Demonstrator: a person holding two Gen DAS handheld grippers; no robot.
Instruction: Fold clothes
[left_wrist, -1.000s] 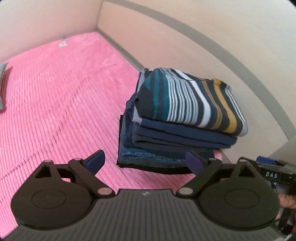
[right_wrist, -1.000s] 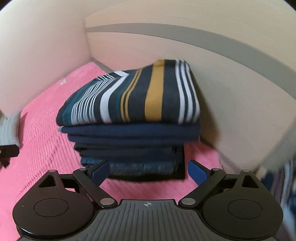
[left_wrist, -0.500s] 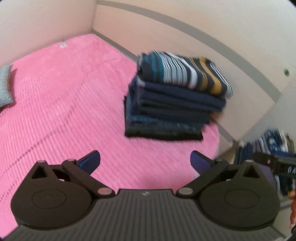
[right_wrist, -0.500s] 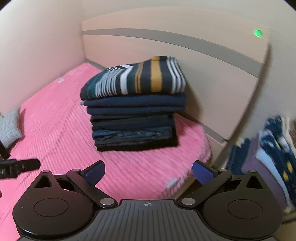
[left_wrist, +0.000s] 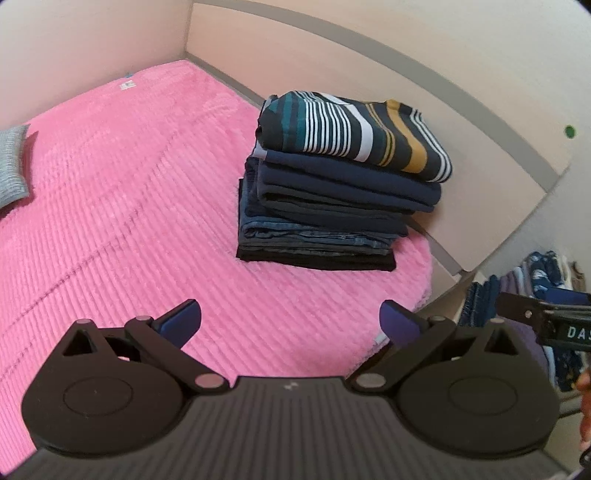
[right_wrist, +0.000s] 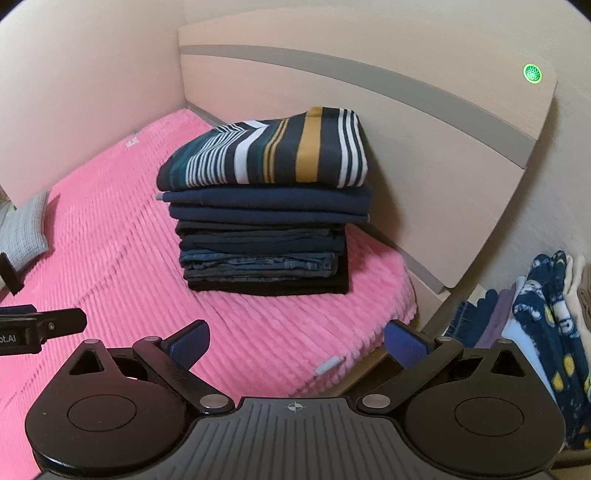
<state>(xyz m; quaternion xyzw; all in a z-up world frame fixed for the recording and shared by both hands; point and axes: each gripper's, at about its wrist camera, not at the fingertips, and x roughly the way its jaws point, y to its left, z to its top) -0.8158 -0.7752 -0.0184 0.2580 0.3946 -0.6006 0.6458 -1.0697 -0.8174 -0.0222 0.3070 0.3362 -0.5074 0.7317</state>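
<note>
Here, right gripper (left_wrist: 546, 325) reads "DAS" — left gripper (right_wrist: 22, 332) ".AI".

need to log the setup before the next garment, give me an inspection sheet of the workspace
surface: pink ribbed bed cover, bare apart from the stack and a pillow.
job's things: stack of folded clothes near the headboard, striped top uppermost, dark and denim layers beneath, edges roughly aligned.
clutter: grey pillow at the far left edge of the cover.
grippers: left tool open, nothing between its fingers; right tool open, likewise.
cables: nothing seen.
surroundings: plain walls, a green light on the headboard, unfolded patterned clothes beside the bed.
</note>
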